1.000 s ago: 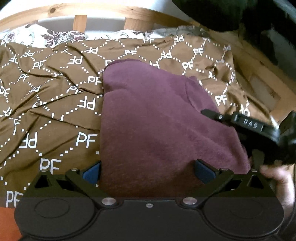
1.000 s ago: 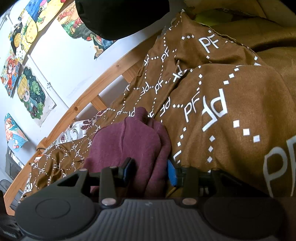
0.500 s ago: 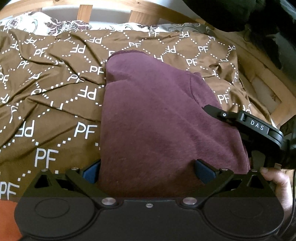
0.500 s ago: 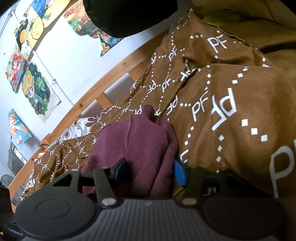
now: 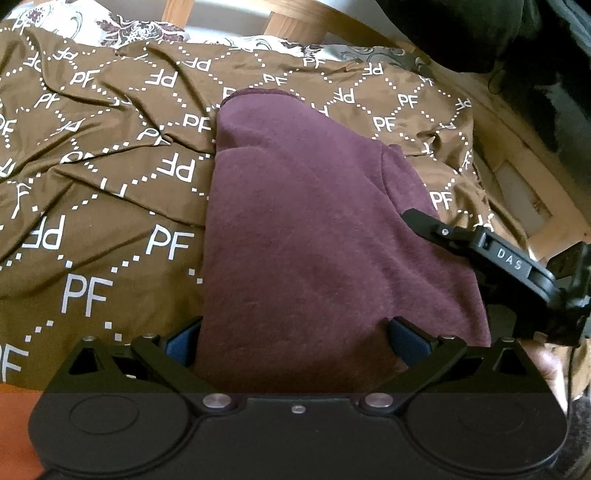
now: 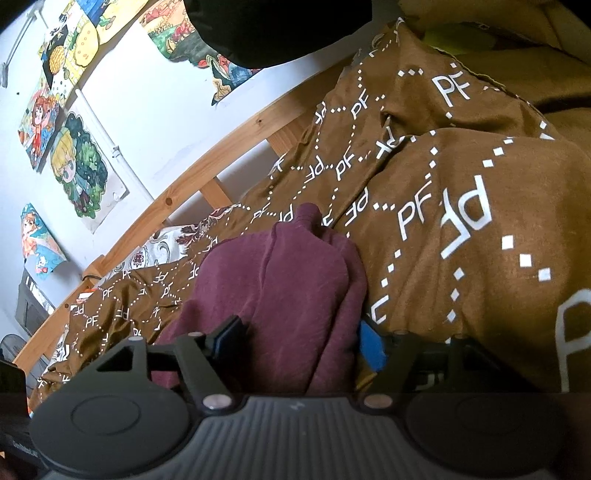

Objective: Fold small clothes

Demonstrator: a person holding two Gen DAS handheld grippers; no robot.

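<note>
- The maroon garment [image 5: 325, 229], a soft fleece-like piece lying folded on the brown bedspread [image 5: 103, 192], has its near edge hidden behind the body of the left gripper [image 5: 295, 338]; what kind of garment it is cannot be told.
- The left gripper's jaws stand wide, one blue pad at each side of the cloth's near end; the cloth fills the gap between them, and whether the pads press on it is hard to make out.
- In the right wrist view the same maroon garment [image 6: 280, 291] bunches up between the fingers of the right gripper [image 6: 299, 343], whose jaws are opening; the blue pad on the right side stands just clear of the fabric, while the left one lies against a fold (no firm pinch shows).
- From the left wrist view the right gripper [image 5: 480, 247] enters at the garment's right edge, its tip resting on or just over the cloth; its other finger is hidden.
- A bit of a hand [image 5: 550, 365] shows under that gripper, blurred and cut off by the frame.
- Writing: the bedspread repeats white "PF" letters inside dotted diamonds, some of them reversed; the right gripper's finger reads "DAS".
- A wooden bed frame [image 6: 207, 166] runs behind the bedspread, and cartoon drawings [image 6: 79, 166] hang on the white wall; their details are too small to read.
- A dark shape [image 6: 273, 26] fills the top of the right wrist view, unidentifiable.
</note>
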